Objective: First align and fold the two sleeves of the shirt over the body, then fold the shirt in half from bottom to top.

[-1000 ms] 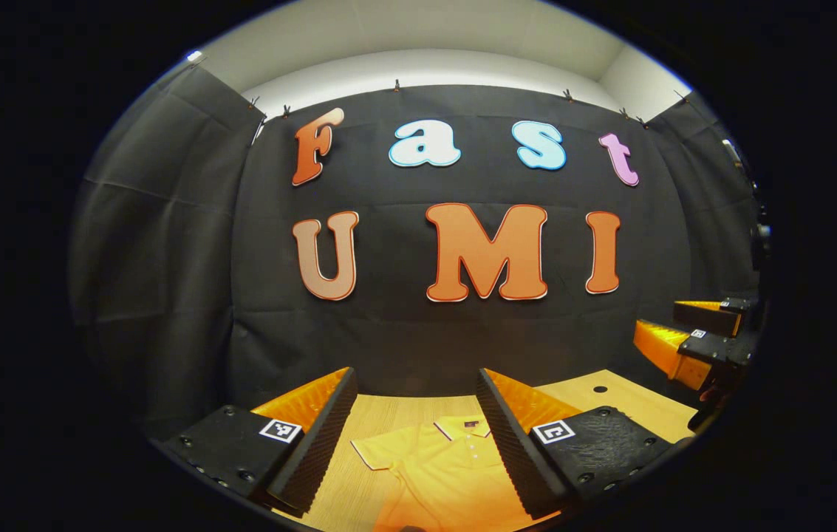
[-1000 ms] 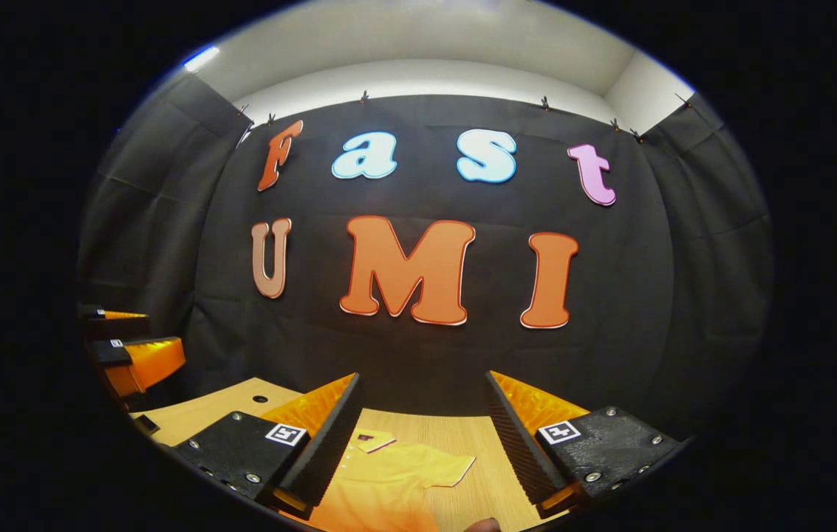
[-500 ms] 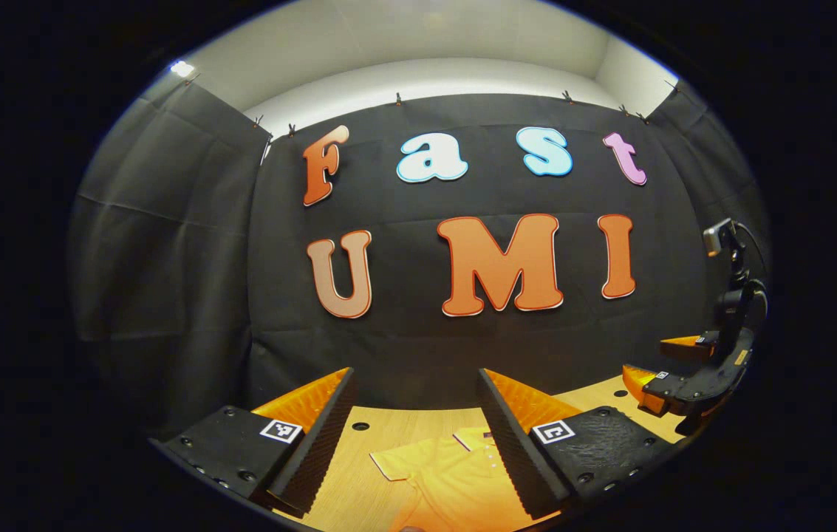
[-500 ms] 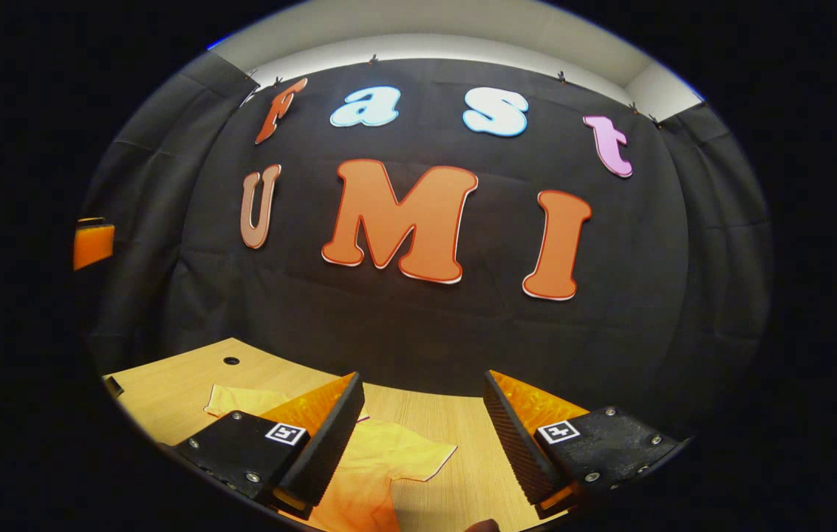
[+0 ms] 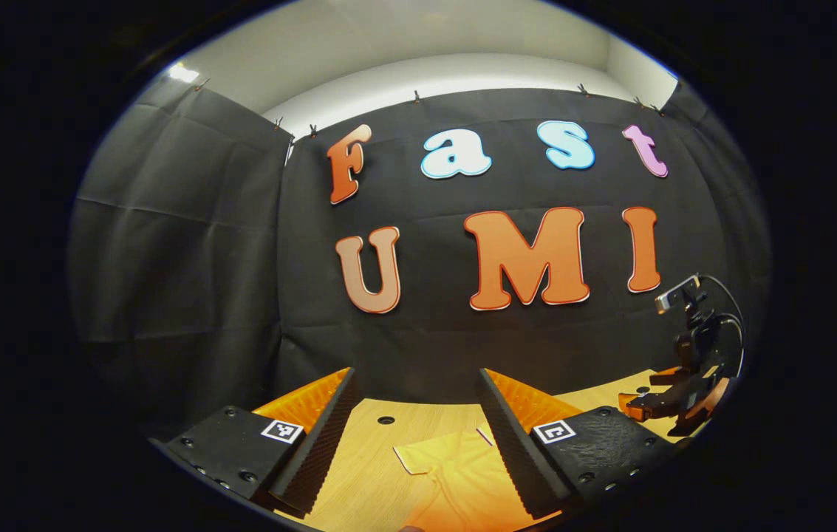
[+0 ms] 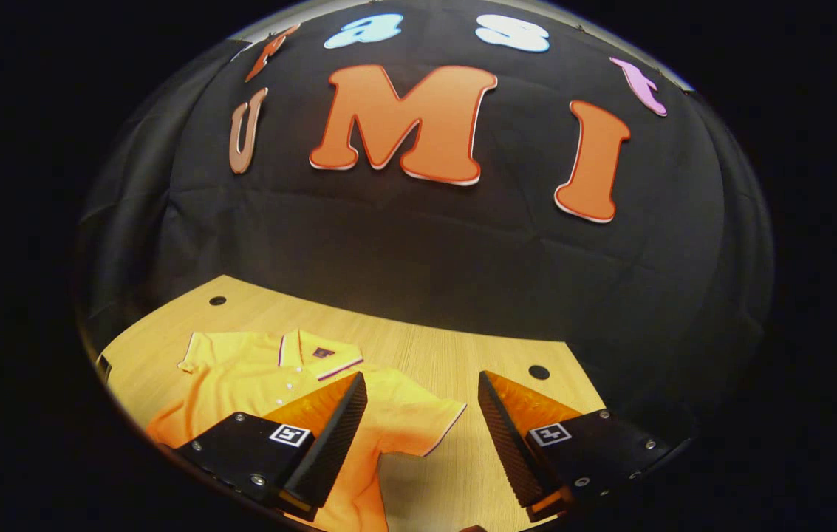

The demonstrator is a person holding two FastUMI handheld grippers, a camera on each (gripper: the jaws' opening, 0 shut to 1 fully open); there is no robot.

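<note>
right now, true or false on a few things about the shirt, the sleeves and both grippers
1. The shirt lies flat on the table. True.
2. The right gripper is shut on a sleeve. False: its jaws stand open, with the sleeve lying between them, ungripped.
3. Both sleeves are already folded over the body. False: both are spread out to the sides.
4. The left gripper is open. True.
5. The collar points toward the booth wall. True.
6. The shirt is folded in half. False: it is unfolded.
</note>
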